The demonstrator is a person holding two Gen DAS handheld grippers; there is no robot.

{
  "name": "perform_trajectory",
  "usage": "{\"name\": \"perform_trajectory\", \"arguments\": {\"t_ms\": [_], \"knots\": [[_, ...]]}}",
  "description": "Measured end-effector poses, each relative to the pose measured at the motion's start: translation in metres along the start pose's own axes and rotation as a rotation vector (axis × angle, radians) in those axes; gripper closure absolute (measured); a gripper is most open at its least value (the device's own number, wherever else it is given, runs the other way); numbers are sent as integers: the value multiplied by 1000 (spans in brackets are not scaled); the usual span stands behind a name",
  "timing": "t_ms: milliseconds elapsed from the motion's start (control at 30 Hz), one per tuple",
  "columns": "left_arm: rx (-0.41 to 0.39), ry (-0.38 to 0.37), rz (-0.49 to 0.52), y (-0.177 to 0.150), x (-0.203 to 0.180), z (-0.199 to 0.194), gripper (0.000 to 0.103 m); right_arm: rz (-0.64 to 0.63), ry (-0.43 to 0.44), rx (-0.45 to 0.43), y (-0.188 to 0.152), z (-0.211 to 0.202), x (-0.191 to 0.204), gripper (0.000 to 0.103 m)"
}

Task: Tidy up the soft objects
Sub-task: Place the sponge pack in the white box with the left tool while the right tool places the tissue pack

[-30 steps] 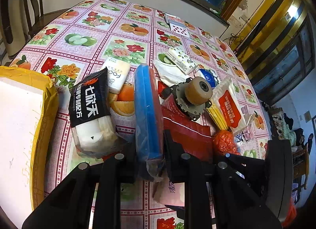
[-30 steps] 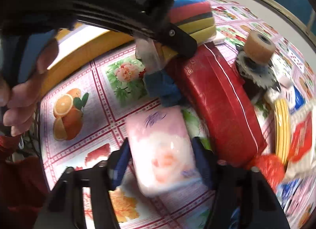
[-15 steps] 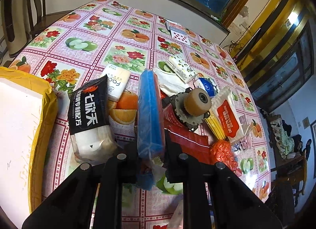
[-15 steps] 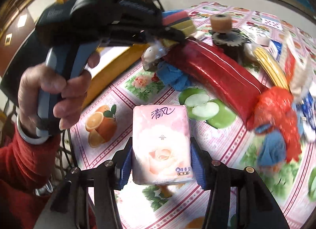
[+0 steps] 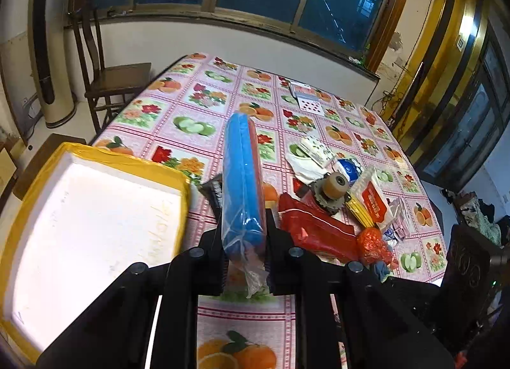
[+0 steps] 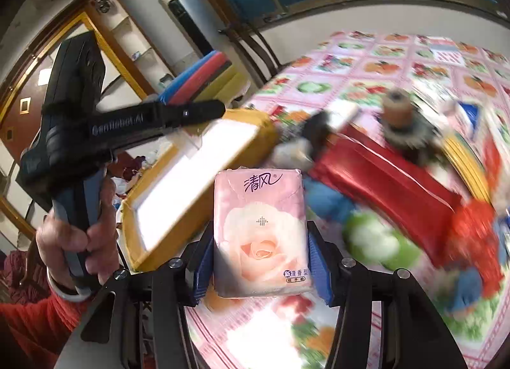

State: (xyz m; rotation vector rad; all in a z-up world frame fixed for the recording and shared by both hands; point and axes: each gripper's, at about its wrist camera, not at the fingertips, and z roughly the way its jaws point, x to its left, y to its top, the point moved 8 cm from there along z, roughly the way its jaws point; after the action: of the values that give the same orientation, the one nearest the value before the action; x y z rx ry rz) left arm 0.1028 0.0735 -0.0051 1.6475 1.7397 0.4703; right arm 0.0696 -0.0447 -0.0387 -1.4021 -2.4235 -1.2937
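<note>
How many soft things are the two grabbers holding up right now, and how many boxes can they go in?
Sponge packs: 1, the sponge pack gripped by the left gripper
Tissue packs: 1, the pink tissue pack gripped by the right gripper
Boxes: 1, the yellow-edged foam box
Total: 3

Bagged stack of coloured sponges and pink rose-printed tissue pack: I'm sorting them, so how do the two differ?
The bagged stack of coloured sponges is long, layered and in clear plastic; the pink rose-printed tissue pack is short, opaque and printed. The left gripper holds the sponges edge-on; the right gripper shows the pack's broad face. Both are clamped, lifted off the table.
</note>
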Motion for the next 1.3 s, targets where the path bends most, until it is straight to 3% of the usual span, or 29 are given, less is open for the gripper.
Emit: {"name": "perform_trajectory", "arguments": {"t_ms": [233,400,533,667,833,900,933,967,1067,1133,1233,1300], "knots": [[1,148,-87,8,99,-7,88,39,55,47,60,79,51,50],[72,205,-142,0,154,24,88,71,-19,108,80,142,54,50],[136,177,-186,-7,169,57,88,56,-119,136,81,175,51,50],[172,195,-190,-10,175,79,88,35,-226,138,81,189,41,48],[206,234,-179,-19,184,95,87,79,-177,121,83,192,33,42],[195,246,-173,-19,185,92,78,115,-120,114,84,187,35,38],[191,251,-177,-20,186,91,54,133,-112,106,82,181,35,37],[188,263,-185,-21,189,89,38,140,-98,95,84,177,36,37],[149,245,-229,-25,192,73,34,156,-55,54,81,154,40,31],[111,272,-220,-24,191,59,34,157,-47,45,78,146,41,28],[9,321,-175,-21,175,24,34,145,-13,12,64,109,42,28],[-63,322,-150,-19,159,1,26,139,-1,3,59,100,42,27]]}}
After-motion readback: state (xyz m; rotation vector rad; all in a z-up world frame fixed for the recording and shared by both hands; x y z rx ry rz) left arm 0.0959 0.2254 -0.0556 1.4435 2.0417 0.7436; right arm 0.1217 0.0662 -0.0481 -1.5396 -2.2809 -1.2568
